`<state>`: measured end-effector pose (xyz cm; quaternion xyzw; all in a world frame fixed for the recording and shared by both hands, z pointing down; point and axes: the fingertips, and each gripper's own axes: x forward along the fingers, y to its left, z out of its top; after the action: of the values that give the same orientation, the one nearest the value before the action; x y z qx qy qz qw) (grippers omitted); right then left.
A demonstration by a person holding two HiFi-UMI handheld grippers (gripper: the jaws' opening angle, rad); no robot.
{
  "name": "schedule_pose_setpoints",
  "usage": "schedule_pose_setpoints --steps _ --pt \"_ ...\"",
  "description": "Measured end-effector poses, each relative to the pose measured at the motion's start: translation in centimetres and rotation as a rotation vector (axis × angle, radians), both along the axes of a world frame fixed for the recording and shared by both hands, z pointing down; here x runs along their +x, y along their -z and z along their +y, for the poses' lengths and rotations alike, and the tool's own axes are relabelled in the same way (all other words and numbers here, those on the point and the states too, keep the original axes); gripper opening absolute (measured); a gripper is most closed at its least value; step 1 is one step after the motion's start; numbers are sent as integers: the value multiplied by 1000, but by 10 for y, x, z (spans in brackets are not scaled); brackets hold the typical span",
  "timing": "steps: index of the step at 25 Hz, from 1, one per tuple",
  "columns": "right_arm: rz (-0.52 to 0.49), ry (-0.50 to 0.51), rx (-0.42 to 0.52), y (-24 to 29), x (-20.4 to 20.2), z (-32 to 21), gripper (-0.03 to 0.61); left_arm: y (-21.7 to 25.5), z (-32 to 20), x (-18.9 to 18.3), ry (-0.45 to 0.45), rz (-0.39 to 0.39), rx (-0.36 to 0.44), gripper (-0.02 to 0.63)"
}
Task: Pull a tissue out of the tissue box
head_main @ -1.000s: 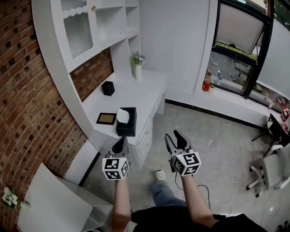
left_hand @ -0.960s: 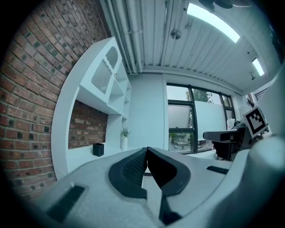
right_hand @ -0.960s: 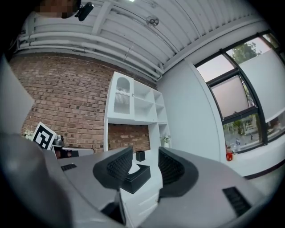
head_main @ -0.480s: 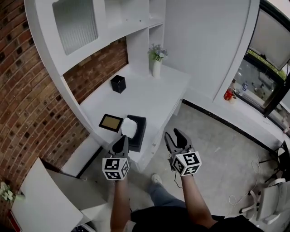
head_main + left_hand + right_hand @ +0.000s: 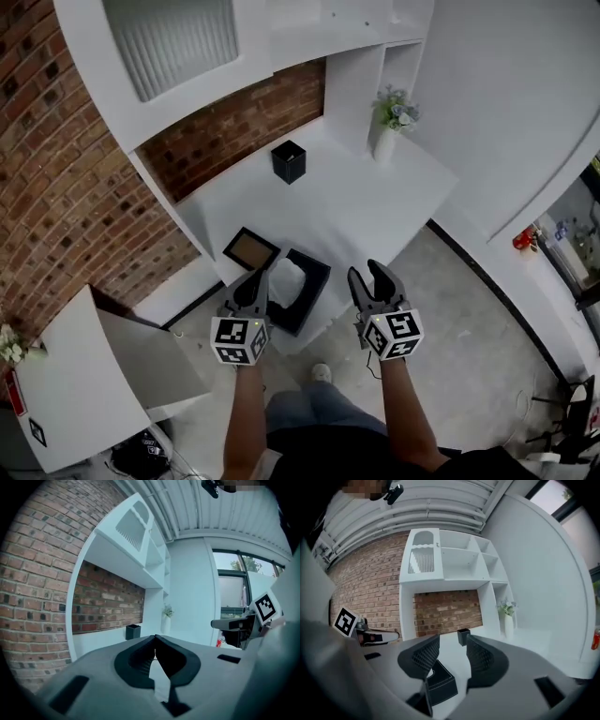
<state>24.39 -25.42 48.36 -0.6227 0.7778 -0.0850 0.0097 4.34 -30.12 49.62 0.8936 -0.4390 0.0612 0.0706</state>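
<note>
A black tissue box (image 5: pixel 302 286) lies on the white desk (image 5: pixel 356 202) near its front edge, with a white tissue (image 5: pixel 283 278) sticking up from its slot. My left gripper (image 5: pixel 251 287) is shut and empty, held just in front of the box's near left corner. My right gripper (image 5: pixel 371 277) is open with nothing between its jaws, to the right of the box. Through the right gripper's jaws, in its own view, the tissue box (image 5: pixel 441 681) lies low and close. The left gripper view shows the shut jaws (image 5: pixel 155 638) against the desk and wall.
On the desk also are a framed picture (image 5: pixel 249 250) lying flat left of the box, a small black cube holder (image 5: pixel 289 161) at the back and a white vase with flowers (image 5: pixel 391 127) by the shelf upright. White shelves overhang the desk. A brick wall (image 5: pixel 66 178) is at left.
The head view has swung and moved closer to the desk: the tissue box now lies right between and ahead of both grippers. The grippers keep their states.
</note>
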Motion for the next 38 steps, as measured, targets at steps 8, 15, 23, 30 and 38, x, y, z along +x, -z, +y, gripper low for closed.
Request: schedule_pose_setpoints --steps 8,15,23,30,38 --pt "-9 125 -43 -16 -32 -42 160 -21 -13 -24 94 -9 -51 9" --pt "13 172 -56 -17 -47 -63 160 -20 -30 -28 101 -2 -53 9" --pt "148 388 -79 -16 -86 -92 160 -19 -38 -34 90 13 -62 9" --pt "429 777 -210 -38 -134 -101 160 -20 -37 -39 85 20 -67 9" --pt "735 1072 -405 -93 -155 -93 160 -21 -40 -55 119 24 -73 9"
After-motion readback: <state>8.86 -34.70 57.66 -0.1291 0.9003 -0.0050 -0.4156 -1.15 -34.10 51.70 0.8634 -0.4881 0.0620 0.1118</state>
